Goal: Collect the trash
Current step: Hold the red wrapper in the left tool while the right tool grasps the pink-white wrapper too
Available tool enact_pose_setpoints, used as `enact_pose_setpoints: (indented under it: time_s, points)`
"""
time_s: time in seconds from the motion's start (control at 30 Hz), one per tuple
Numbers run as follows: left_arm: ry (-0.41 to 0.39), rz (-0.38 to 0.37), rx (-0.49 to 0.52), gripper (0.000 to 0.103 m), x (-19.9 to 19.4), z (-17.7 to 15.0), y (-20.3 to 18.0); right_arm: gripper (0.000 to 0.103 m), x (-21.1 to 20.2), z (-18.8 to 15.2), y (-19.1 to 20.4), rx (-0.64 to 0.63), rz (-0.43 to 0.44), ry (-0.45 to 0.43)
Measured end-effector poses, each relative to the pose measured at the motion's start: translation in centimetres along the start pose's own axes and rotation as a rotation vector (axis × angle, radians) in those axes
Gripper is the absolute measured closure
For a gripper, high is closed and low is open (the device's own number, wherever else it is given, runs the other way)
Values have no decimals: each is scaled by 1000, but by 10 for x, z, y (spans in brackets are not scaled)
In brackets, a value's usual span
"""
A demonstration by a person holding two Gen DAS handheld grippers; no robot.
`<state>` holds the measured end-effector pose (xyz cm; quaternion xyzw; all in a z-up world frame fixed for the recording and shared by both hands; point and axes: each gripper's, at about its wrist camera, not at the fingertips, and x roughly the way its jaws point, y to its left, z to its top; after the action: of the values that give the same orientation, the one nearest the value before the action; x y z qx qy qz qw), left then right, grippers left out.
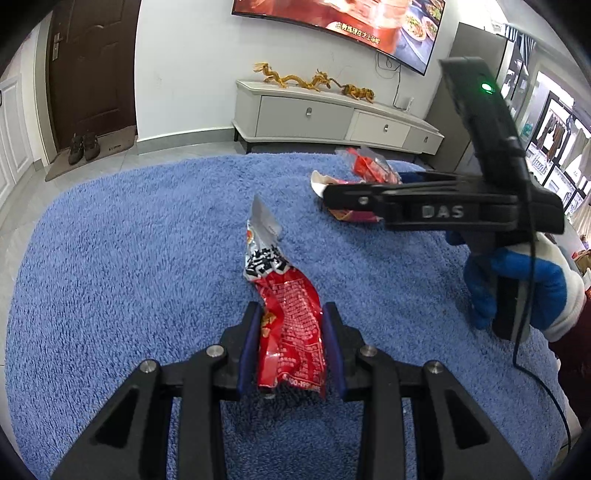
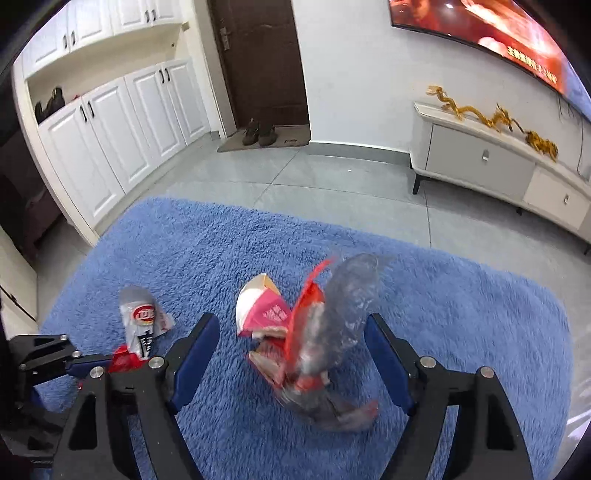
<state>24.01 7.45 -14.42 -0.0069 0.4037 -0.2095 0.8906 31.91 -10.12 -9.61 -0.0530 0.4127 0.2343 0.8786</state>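
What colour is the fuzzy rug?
Blue. The rug shows best in the right wrist view.

The trash pile (image 2: 314,347) between the wide right gripper's (image 2: 291,365) fingers is showing blurred. In the left view that gripper is hiding part of the pile (image 1: 369,170). The TV (image 1: 332,18) is running off the top edge.
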Motion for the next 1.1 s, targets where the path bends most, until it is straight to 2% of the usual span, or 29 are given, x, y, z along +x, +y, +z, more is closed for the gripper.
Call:
enact_pose_setpoints:
  time_s: [0.03,0.07,0.1,0.27,0.37,0.43,0.6,0.73,0.93,1.1]
  points:
    - [1,4,3,71,0,0,-1,36,3,1,2,-7,-5,7]
    - [1,8,7,71,-1,0,-1,59,8,-1,3,-12,0,31]
    - [2,11,9,71,0,0,-2,69,9,-3,3,-15,-9,42]
    - [2,46,39,74,1,3,-15,72,-18,-20,8,-16,-8,15]
    - [-10,41,68,75,-2,1,-25,72,-57,-44,20,-1,-7,-3]
    - [-20,39,94,76,-6,-3,-33,72,-80,-65,28,30,-5,15]
    - [-33,-21,99,76,-21,-20,-57,72,-139,-136,53,140,14,60]
    - [-33,-79,62,76,-24,-29,-76,72,-168,-172,66,177,-8,100]
    - [-54,-118,58,76,-38,-35,-100,72,-182,-185,61,225,-28,117]
    - [-73,-121,57,76,-60,-45,-106,72,-188,-193,39,307,26,94]
